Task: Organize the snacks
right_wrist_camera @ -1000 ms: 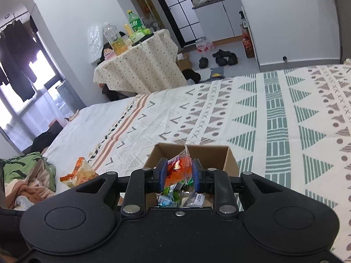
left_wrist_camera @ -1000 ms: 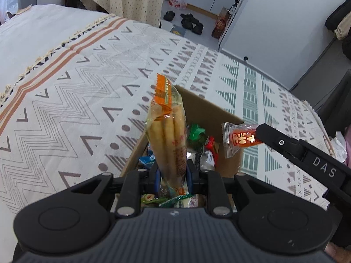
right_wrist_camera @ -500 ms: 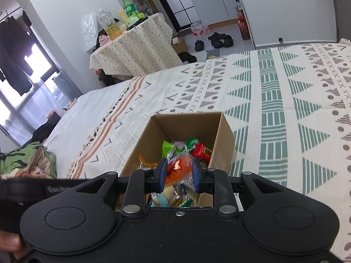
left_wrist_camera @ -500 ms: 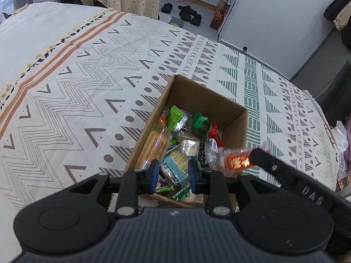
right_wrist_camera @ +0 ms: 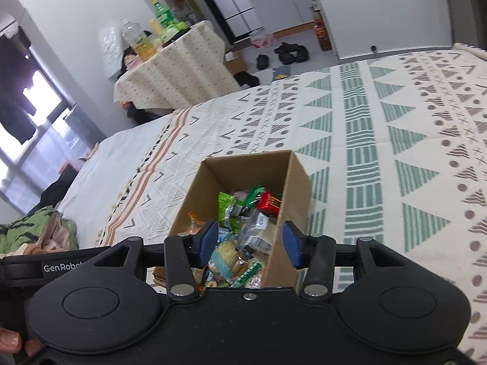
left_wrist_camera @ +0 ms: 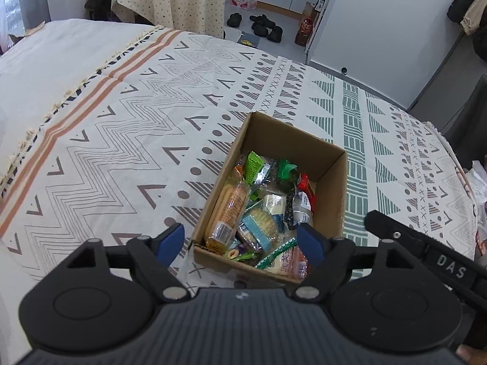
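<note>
Box: cardboard box (left_wrist_camera: 331, 188) on the patterned bed (left_wrist_camera: 121, 140), open top, loosely full of wrapped snacks.
Left claw (left_wrist_camera: 240, 245): pads wide apart, empty, poised over the box's near edge; a second ago it pinched a long biscuit pack upright.
Biscuit pack (left_wrist_camera: 226, 213): now lying along the left wall of the box, let go.
Right claw (right_wrist_camera: 251, 245): pads apart, empty, above the near end of the box (right_wrist_camera: 299, 188); half a second ago it was clamped on a small orange packet.
Orange packet: gone from the claw; likely dropped among the snacks, though I cannot pick it out for certain.
Meaning: both items seem delivered, so this pair of drops looks done.
Next: probably lift both claws clear and look for loose snacks; none show on the bed near the box.
</note>
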`<state>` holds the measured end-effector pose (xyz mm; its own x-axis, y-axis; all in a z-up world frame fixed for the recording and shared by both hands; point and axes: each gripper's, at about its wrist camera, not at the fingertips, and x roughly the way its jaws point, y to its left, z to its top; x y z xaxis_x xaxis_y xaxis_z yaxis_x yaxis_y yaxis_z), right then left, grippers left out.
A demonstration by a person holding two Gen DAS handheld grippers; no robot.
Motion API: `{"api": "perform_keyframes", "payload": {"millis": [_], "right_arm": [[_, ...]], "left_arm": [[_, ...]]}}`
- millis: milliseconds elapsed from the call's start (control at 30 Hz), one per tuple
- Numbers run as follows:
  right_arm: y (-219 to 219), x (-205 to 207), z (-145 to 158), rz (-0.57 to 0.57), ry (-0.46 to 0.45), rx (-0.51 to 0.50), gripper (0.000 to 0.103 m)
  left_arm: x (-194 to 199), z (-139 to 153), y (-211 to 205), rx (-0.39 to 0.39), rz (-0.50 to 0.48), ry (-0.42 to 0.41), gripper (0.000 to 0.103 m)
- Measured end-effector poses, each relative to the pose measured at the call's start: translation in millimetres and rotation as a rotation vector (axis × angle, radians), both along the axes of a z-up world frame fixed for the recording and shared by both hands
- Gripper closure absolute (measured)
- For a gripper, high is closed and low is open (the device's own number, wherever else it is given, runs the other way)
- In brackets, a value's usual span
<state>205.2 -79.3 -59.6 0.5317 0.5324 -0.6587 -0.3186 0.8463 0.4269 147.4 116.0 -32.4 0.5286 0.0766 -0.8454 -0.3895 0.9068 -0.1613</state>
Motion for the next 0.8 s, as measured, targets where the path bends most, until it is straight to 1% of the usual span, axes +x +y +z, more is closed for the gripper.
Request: {"api": "perform_keyframes", "payload": {"millis": [133, 200, 333, 400, 433, 500, 567, 633, 800], "right_arm": [[-9, -12, 1, -0.038, 0.014, 0.009, 0.054], [-13, -18, 4, -0.051, 0.007, 0.001, 0.049], [-21, -31, 10, -0.068, 0.003, 0.002, 0.043], [-26, -38, 12, -0.080, 0.000, -0.002, 0.037], [-28, -41, 15, -0.085, -0.006, -0.006, 0.036], [-34, -48, 19, -0.100, -0.014, -0.011, 0.029], [-40, -55, 24, -0.119, -0.024, -0.009, 0.024], [-46, -61, 29, -0.134, -0.034, -0.007, 0.021], [-59, -78, 45, -0.156, -0.071, -0.009, 0.006]], "left_arm": [[-5, 3, -1, 0.010, -0.008, -0.007, 0.015], [-8, 4, -3, 0.010, -0.027, -0.006, 0.015], [-14, 9, -9, -0.006, -0.063, -0.009, 0.015], [-16, 13, -13, 0.005, -0.084, -0.013, 0.014], [-17, 14, -14, 0.010, -0.093, -0.015, 0.012], [-20, 18, -17, 0.011, -0.107, -0.022, 0.009], [-24, 21, -22, 0.015, -0.128, -0.026, 0.009], [-28, 25, -28, 0.020, -0.152, -0.028, 0.008], [-39, 35, -41, 0.021, -0.183, -0.042, 0.008]]}}
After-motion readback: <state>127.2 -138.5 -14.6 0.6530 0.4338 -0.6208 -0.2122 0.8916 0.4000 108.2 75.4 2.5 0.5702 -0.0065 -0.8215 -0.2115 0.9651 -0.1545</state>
